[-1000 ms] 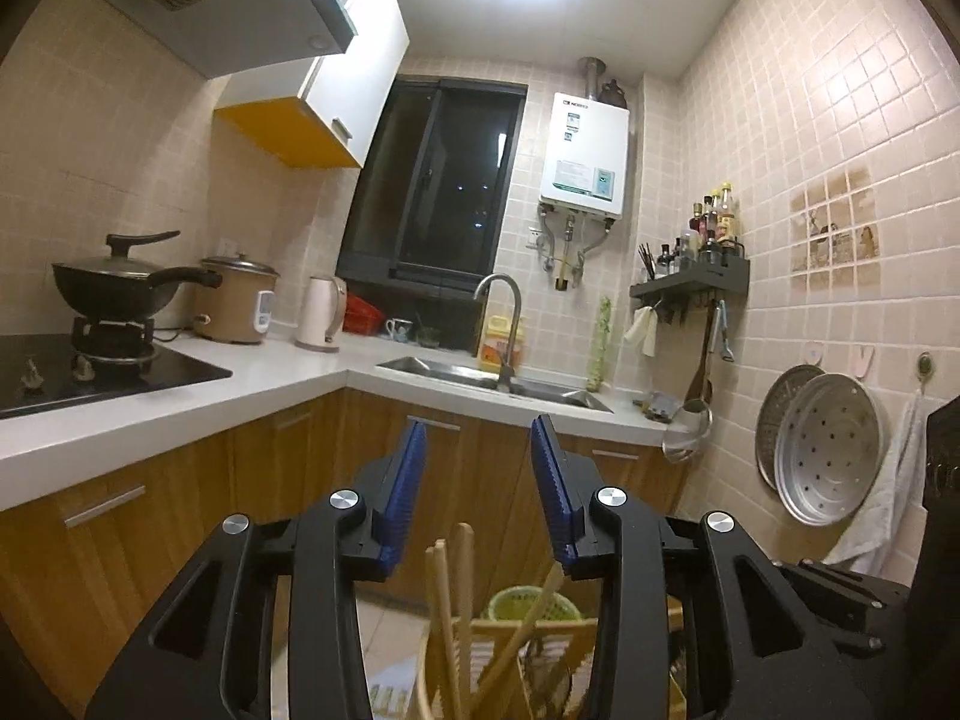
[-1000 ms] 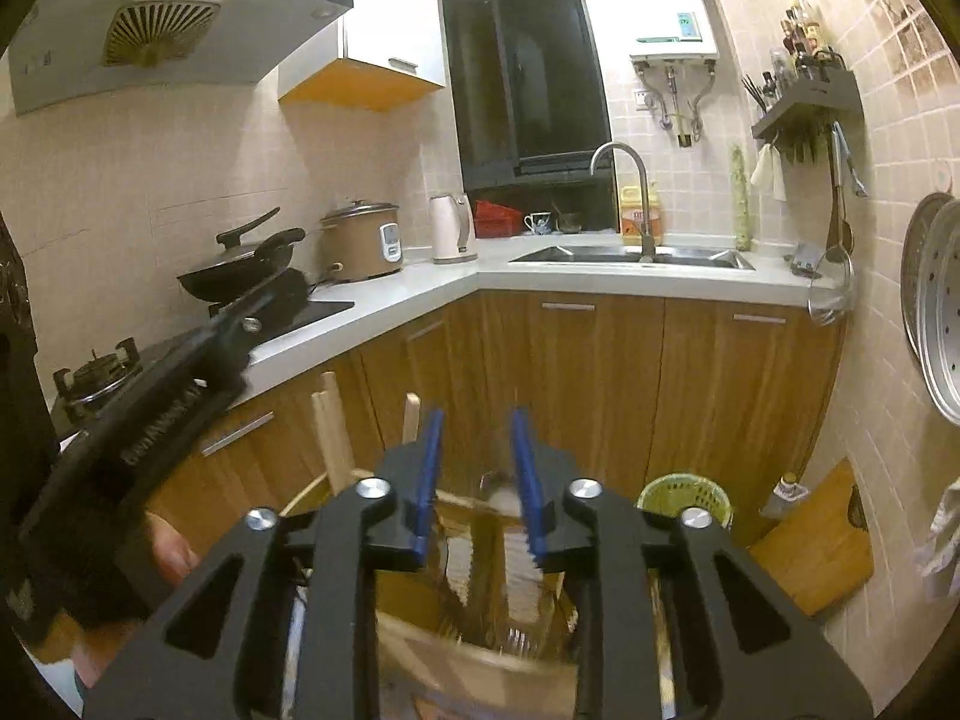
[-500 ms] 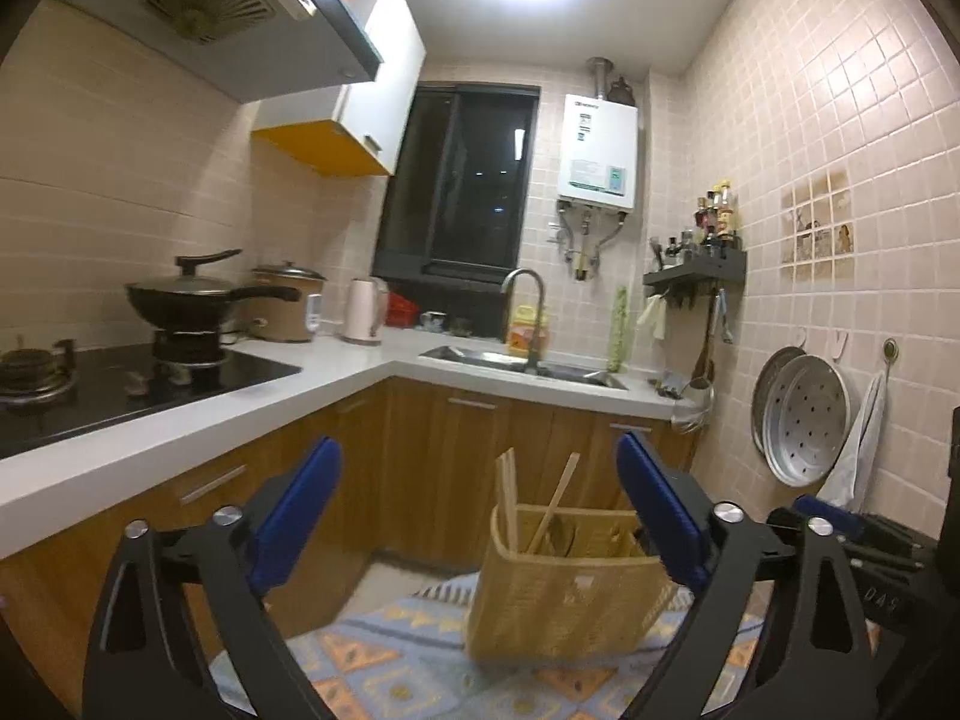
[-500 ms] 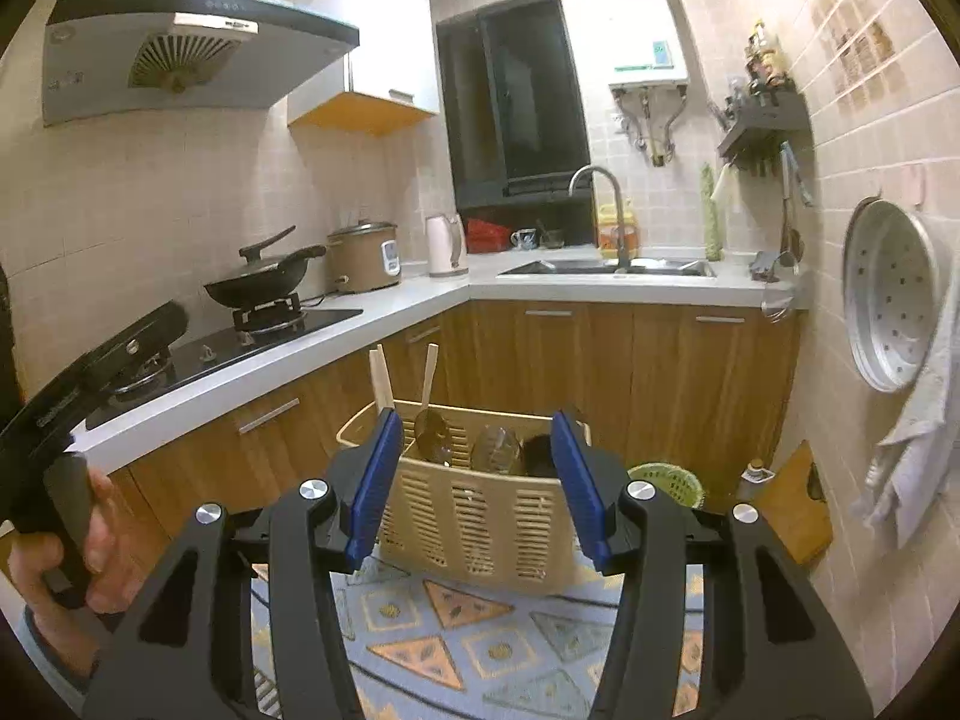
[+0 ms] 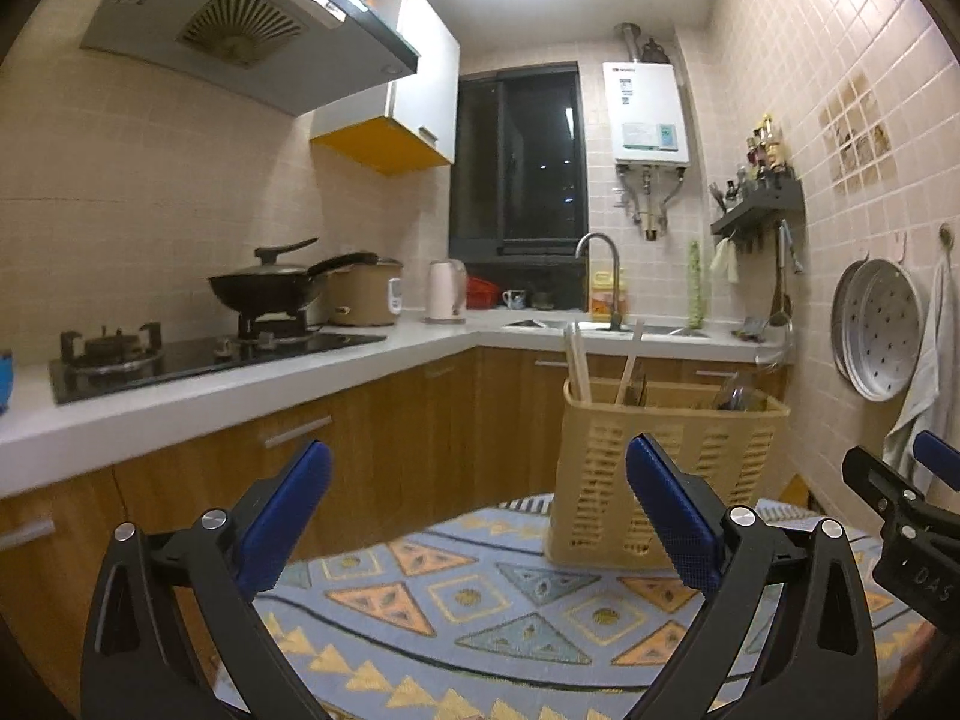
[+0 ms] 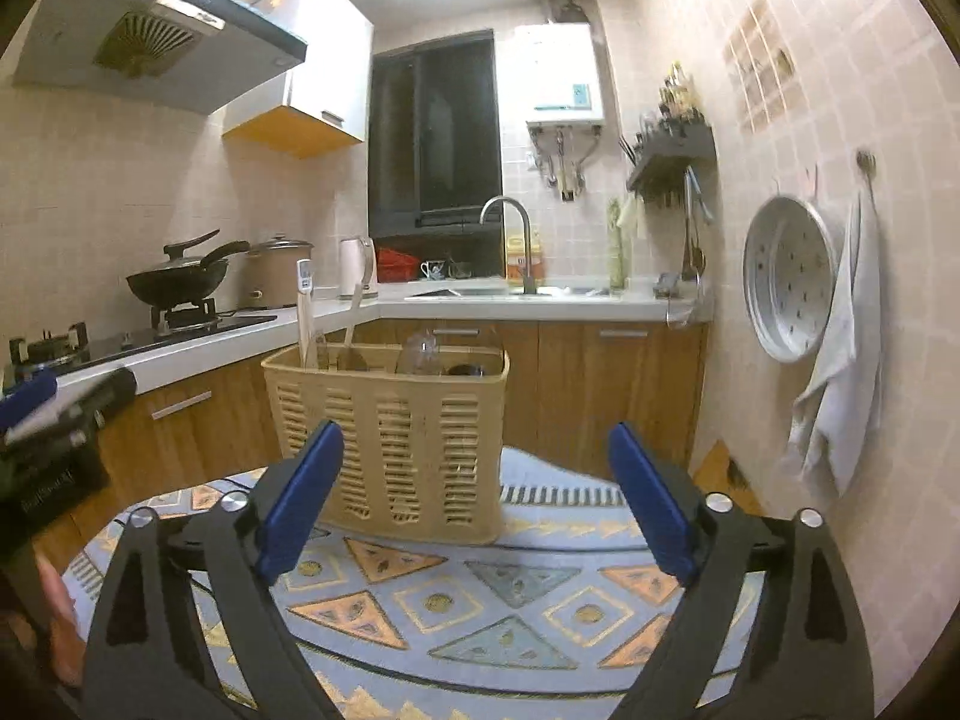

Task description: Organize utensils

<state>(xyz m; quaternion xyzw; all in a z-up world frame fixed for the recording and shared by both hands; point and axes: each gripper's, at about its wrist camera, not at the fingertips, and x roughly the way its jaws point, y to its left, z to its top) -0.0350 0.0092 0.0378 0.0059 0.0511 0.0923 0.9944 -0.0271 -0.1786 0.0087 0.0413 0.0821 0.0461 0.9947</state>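
The letters "DAS" stand on the black right gripper (image 5: 918, 516) at the lower right of the left wrist view. Other labels are too blurred.

Inside the slatted basket (image 6: 396, 438) only the upper ends of the wooden utensils (image 6: 307, 330) are seen, the rest being hidden behind its wall, and the dark and clear items (image 6: 447, 363) beside them are too blurred to be identified. The left tongs (image 6: 45, 420) are cut off by the left edge in the right wrist view and smeared. The bottles on the wall shelf (image 5: 759, 210) are too small to be told apart.
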